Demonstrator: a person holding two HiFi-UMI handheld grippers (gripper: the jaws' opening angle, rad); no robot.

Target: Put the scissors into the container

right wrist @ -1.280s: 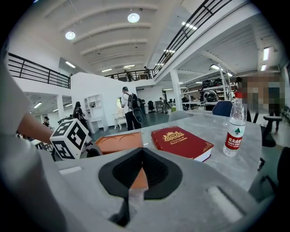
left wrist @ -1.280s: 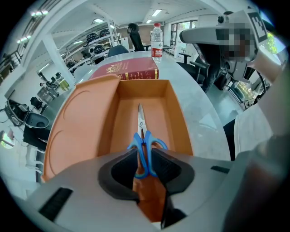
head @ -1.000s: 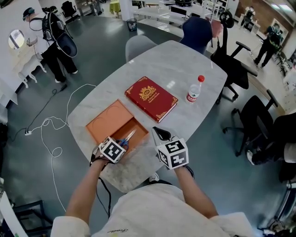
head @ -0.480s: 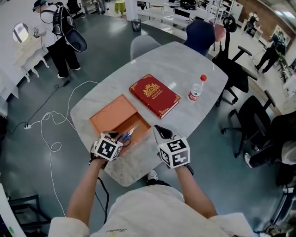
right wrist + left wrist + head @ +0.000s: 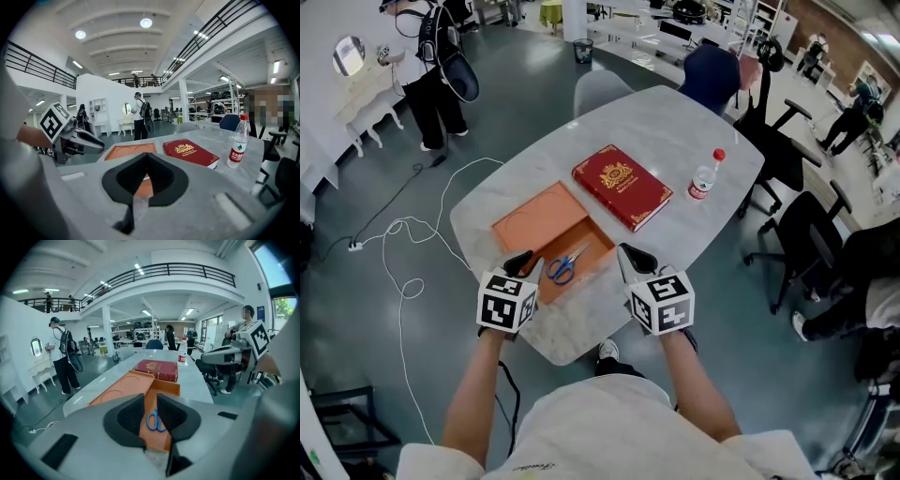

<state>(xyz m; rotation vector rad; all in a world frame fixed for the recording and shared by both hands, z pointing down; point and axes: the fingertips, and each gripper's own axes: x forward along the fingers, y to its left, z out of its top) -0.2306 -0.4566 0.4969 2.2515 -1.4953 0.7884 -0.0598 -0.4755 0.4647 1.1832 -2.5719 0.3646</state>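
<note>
Blue-handled scissors (image 5: 565, 265) lie flat inside the open orange container (image 5: 592, 240) on the marble table. My left gripper (image 5: 523, 260) hovers just short of the container's near-left corner. It is open by a narrow gap and holds nothing. In the left gripper view the scissors (image 5: 156, 421) show through that gap between the jaws of my left gripper (image 5: 150, 398), on the container's floor (image 5: 151, 401). My right gripper (image 5: 628, 255) hangs beside the container's right side. In the right gripper view my right gripper (image 5: 148, 156) is shut and empty.
The container's lid (image 5: 538, 217) lies flat at its far-left side. A red book (image 5: 622, 185) and a water bottle (image 5: 705, 176) sit further back. Office chairs (image 5: 787, 150) stand to the right. A white cable (image 5: 403, 244) trails on the floor. A person (image 5: 436, 56) stands far left.
My left gripper let go of the scissors and drew back toward the near edge. The scissors now rest in the container. The right gripper has barely moved.
</note>
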